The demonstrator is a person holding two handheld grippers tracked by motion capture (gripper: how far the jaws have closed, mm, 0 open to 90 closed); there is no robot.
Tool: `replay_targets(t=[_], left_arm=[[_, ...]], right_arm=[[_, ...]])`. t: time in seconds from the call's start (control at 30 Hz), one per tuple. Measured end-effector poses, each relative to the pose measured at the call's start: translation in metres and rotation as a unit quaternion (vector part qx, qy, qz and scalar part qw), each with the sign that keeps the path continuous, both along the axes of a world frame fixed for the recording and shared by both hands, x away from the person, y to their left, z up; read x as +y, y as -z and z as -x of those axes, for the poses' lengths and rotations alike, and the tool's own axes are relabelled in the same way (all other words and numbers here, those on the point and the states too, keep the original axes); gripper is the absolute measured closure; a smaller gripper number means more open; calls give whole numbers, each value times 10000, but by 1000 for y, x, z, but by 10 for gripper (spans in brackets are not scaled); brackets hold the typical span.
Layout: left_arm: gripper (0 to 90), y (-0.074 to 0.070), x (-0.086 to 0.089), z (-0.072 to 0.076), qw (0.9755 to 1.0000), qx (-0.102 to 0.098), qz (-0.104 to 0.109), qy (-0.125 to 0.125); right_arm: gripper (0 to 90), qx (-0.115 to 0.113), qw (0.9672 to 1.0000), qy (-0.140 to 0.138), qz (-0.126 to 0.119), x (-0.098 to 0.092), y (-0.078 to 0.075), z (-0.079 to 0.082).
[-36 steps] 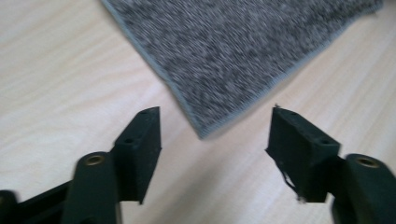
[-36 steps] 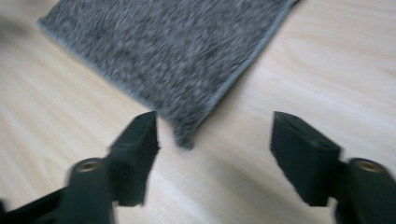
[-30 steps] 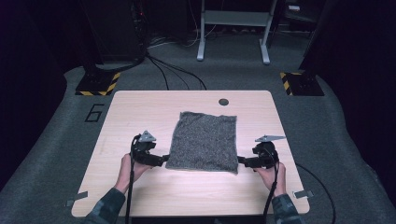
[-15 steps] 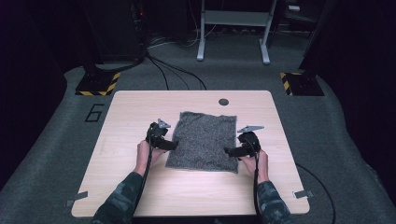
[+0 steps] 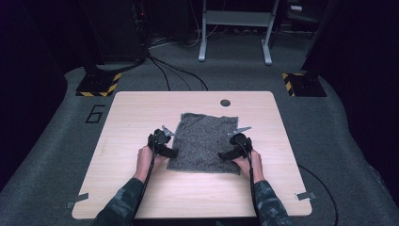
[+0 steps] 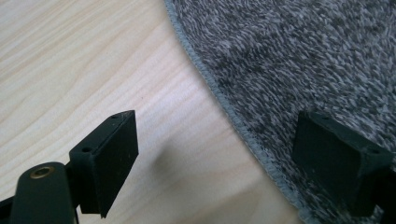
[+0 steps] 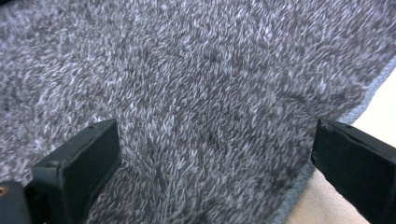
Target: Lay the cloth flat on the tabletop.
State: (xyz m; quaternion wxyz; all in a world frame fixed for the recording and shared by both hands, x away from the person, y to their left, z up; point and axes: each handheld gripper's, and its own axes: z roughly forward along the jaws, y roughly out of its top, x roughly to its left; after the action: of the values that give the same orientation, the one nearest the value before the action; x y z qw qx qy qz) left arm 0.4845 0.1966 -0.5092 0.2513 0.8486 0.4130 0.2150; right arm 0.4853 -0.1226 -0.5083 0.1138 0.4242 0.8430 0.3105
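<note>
my left gripper point(image 5: 171, 151) sits wide apart, nothing pinched: in the left gripper view one jaw hangs over bare wood, the other over the grey towel point(image 5: 205, 141), with the towel's stitched hem running between them. my right gripper point(image 5: 225, 154) has just been opening and now stands wide as well; in the right gripper view one jaw is above the fuzzy pile, the other out past the hem over the table, towel below and not gripped. both are down at the towel's near corners, left at the left one, right at the right one. the towel lies flat about the middle of the wooden table point(image 5: 141, 113), a little toward the far edge. a small dark round cap point(image 5: 225, 102) sits in the table near the far edge, beyond the towel.
</note>
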Motion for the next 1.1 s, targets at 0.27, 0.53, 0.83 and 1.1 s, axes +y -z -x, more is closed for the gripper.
replay_targets(t=[0.27, 0.53, 0.83, 1.1], left_arm=[[142, 2, 8, 18, 9999, -34, 114, 49], [141, 4, 17, 36, 9998, -51, 183, 1], [140, 4, 23, 59, 9998, -44, 209, -20], [128, -15, 35, 37, 9979, -219, 528, -298]], right_arm=[[0, 24, 9999, -89, 45, 3, 7, 1], [0, -35, 9995, -247, 182, 11, 8, 9], [0, -132, 9988, -433, 162, 17, 9, 25], [2, -411, 9988, 247, 51, -5, -1, 30]])
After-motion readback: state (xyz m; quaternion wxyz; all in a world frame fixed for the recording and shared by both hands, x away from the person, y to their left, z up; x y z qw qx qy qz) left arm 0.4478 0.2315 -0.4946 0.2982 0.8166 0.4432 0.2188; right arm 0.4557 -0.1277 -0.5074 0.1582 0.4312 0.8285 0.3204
